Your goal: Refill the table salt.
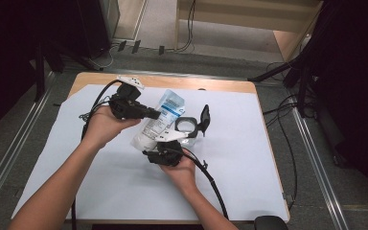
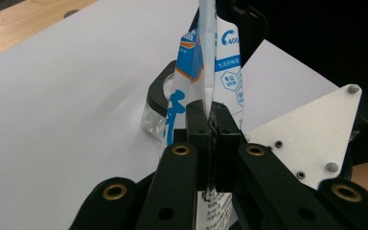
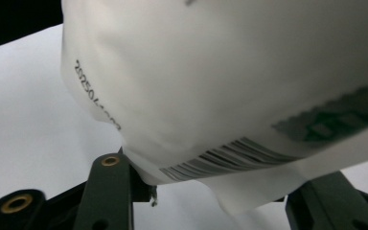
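A white pouch with blue print (image 1: 159, 122) hangs tilted over the white sheet. My left gripper (image 1: 152, 114) comes in from the left and is shut on the pouch's thin side seam (image 2: 206, 72). The right gripper (image 1: 165, 152) sits just under the pouch's lower end. In the right gripper view the barcode face of the pouch (image 3: 230, 86) lies over the jaws, which stand apart with a bottom corner hanging between them. The left jaw touches the corner and the right jaw stays clear of it. A clear round container (image 1: 186, 125) with its black lid (image 1: 204, 116) flipped open stands just right of the pouch.
A white sheet (image 1: 100, 182) covers most of the wooden table (image 1: 206, 85). Cables trail from both grippers across the sheet toward the front edge. The right gripper's grey plate (image 2: 311, 139) is close beside the left gripper's jaws. Dark stands and floor cables ring the table.
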Demonstrator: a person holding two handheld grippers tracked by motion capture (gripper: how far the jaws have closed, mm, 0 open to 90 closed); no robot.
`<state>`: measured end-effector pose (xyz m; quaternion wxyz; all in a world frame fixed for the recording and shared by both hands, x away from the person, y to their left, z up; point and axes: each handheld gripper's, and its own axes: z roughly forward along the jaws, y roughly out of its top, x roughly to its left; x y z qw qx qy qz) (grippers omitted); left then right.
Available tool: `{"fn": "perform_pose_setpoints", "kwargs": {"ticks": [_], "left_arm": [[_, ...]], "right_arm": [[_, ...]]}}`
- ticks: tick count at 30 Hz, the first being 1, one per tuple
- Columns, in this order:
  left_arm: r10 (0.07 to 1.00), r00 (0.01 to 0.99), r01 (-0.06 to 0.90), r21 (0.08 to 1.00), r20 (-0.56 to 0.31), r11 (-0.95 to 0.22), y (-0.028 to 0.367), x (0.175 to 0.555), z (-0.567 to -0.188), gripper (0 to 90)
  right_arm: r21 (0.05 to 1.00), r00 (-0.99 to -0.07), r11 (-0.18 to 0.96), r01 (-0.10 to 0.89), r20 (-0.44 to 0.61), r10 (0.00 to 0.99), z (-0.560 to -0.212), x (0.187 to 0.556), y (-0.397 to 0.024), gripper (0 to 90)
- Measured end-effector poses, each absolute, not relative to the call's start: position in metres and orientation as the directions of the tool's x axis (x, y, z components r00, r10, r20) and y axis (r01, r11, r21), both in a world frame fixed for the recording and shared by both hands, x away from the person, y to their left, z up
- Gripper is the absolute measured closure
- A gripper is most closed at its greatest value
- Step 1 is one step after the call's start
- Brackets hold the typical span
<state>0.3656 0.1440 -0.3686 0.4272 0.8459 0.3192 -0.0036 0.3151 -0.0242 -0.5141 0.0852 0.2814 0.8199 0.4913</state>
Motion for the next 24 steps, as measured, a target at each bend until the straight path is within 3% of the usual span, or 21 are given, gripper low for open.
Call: {"fn": "perform_pose_setpoints", "kwargs": {"ticks": [4,13,21,24], "left_arm": [[0.534,0.802,0.538,0.712,-0.268,-0.45,0.137,0.367,-0.37,90.0],[0.523,0.805,0.542,0.703,-0.279,-0.46,0.128,0.373,-0.376,89.8],[0.515,0.807,0.546,0.696,-0.288,-0.467,0.122,0.378,-0.381,90.0],[0.516,0.807,0.546,0.696,-0.287,-0.466,0.12,0.379,-0.382,90.0]], "right_arm": [[0.866,-0.837,0.375,0.33,0.084,0.541,-0.511,0.31,-0.021,45.2],[0.859,-0.82,0.349,0.374,0.13,0.557,-0.515,0.31,-0.022,50.2],[0.859,-0.822,0.346,0.378,0.14,0.552,-0.517,0.309,-0.024,46.2],[0.858,-0.814,0.329,0.395,0.16,0.559,-0.517,0.31,-0.025,49.2]]}}
